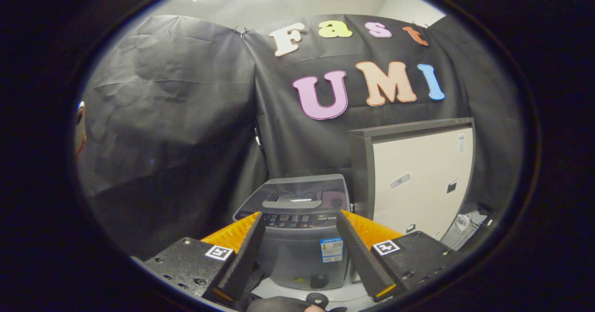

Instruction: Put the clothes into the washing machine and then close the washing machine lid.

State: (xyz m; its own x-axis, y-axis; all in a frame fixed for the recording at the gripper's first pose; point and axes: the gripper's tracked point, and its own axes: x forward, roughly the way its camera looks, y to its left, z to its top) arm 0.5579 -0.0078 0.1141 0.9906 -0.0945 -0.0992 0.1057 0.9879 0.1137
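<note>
tongs [300,251] spread wide and empty, washing machine [297,228] straight ahead beyond the fingers and framed between them, its lid [302,192] apparently down, beside a pale cabinet [420,182]; clothes not made out, so approach looks head-on.

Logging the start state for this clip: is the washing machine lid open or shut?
Shut. The lid lies flat on the washing machine, its handle down by the control panel. The claw is open, holding nothing, the machine beyond its fingers.
</note>
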